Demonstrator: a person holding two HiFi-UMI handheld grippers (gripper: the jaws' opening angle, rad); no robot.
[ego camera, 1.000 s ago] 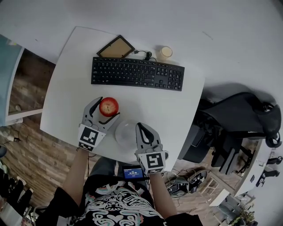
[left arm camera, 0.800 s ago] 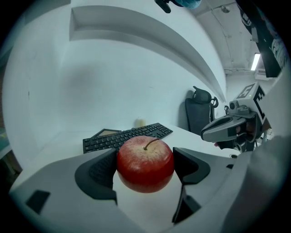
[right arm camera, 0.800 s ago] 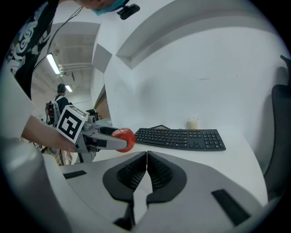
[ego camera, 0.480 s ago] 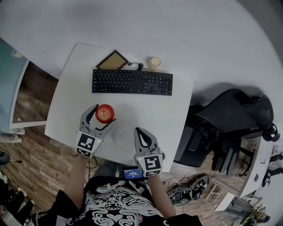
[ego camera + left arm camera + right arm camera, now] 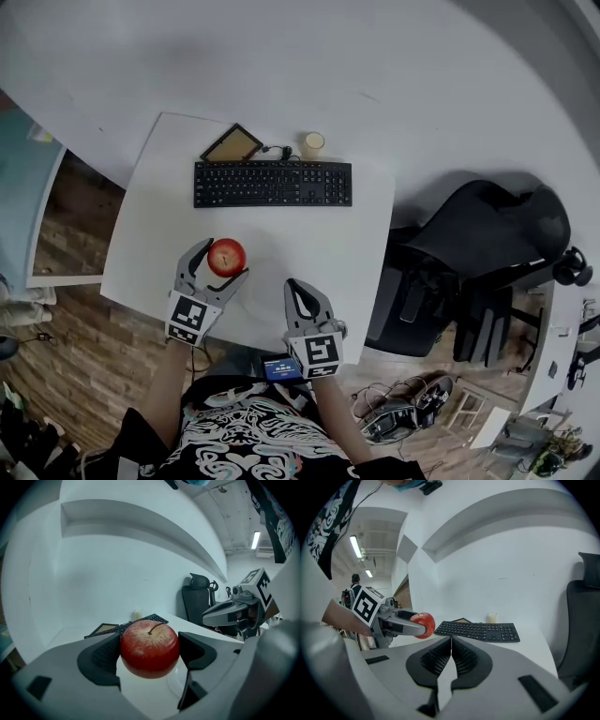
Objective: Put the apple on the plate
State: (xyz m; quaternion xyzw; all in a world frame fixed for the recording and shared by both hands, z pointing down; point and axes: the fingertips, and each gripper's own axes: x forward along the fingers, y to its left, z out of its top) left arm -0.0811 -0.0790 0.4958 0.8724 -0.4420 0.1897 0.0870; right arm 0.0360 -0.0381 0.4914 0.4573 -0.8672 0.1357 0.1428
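- Holding the apple (image 5: 226, 256) is your left gripper (image 5: 223, 262). Its 2 jaws are clamped on the fruit's sides with the stem up, and the left gripper view shows the apple clear of the tabletop.
- Look for the white plate (image 5: 257, 291) just right of the apple and lower, between your 2 grippers. It lies on the white table (image 5: 361, 234) and is hard to pick out, so find its rim in the left gripper view before you commit.
- Carry the apple sideways to the right until the head view puts it over the plate's middle, then lower it straight down.
- Hold the gripper level on the way so the stem points up. A round apple set down tilted will probably roll toward the rim.
- Part the jaws only once the apple's base bears on the plate. Open slowly, then lift straight up so neither jaw nudges the fruit.
- Your right gripper (image 5: 293, 284) has its jaws pressed together on nothing and sits just beside the plate's right side. Whether it touches the plate cannot be told from these views. Draw it back a little so the left gripper has room and the plate is not bumped.
- The black keyboard (image 5: 272, 183), the picture frame (image 5: 232, 144) and the small cream candle (image 5: 312, 143) lie at the table's far side, well apart from your path.
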